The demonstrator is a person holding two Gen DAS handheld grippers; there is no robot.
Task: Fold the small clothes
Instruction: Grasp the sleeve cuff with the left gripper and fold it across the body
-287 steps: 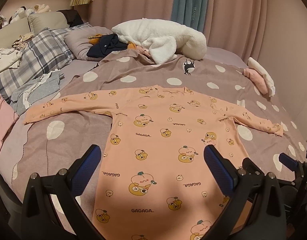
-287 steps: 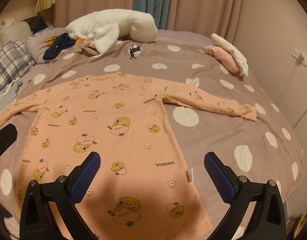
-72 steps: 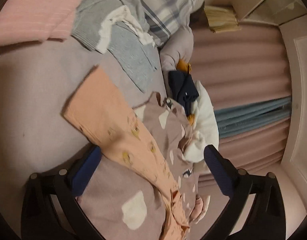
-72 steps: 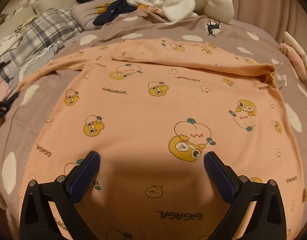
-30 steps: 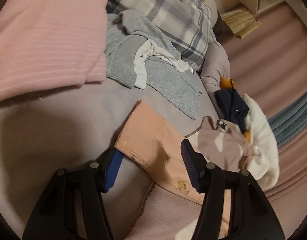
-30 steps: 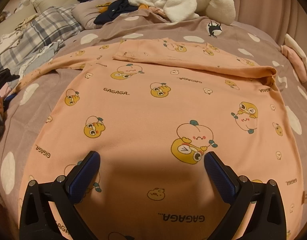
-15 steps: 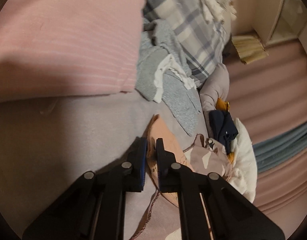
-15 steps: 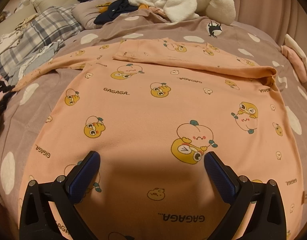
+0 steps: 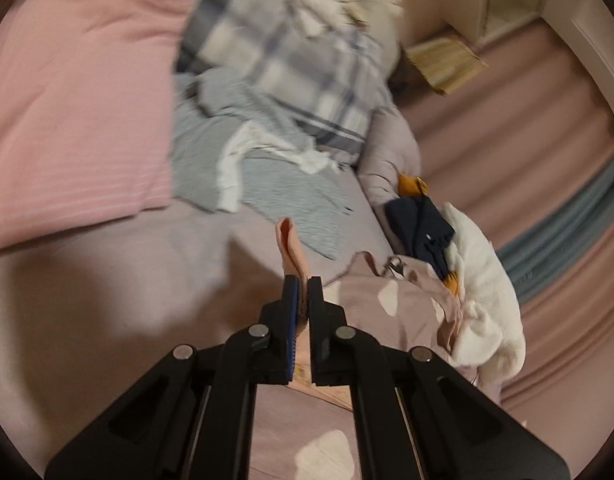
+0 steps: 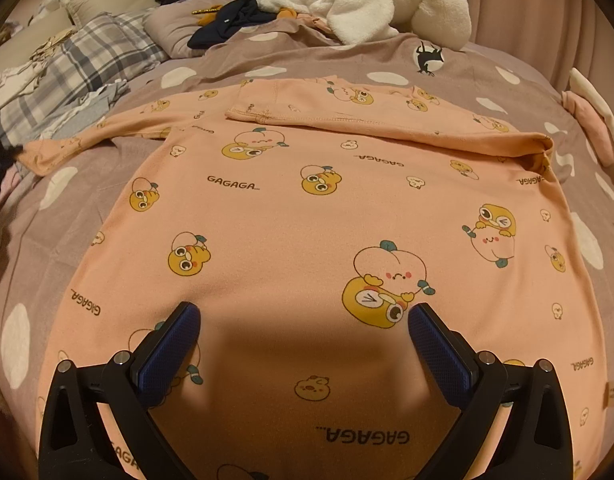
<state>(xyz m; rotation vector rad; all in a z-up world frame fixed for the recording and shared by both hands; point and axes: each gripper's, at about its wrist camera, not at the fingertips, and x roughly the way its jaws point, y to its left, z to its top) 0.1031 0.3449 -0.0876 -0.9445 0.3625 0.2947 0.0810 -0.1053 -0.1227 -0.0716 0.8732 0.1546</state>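
Here, the peach top [image 10: 307,216] lies flat on the spotted duvet [image 10: 87,208], printed with yellow cartoon creatures and the word GAGAGA. One sleeve [image 10: 371,120] is folded across the chest toward ten o'clock in my right view; the other sleeve [image 10: 107,132] stretches out toward nine o'clock. My left gripper [image 9: 301,286] is pinched tight on that sleeve's cuff [image 9: 291,248], which stands up out of my pads toward twelve o'clock, clear of the bedding. My right gripper [image 10: 303,320] hangs over the lower body of the top, jaws spread wide, nothing between them.

My left view is smeared with motion, so the plaid pillow [image 9: 291,52] and grey garment [image 9: 267,184] at twelve o'clock are soft-edged. The sleeve below my left pads is hidden by my own black frame. In the right view my left gripper is only a dark blur at nine o'clock, and the top's hem is cut off at six o'clock.
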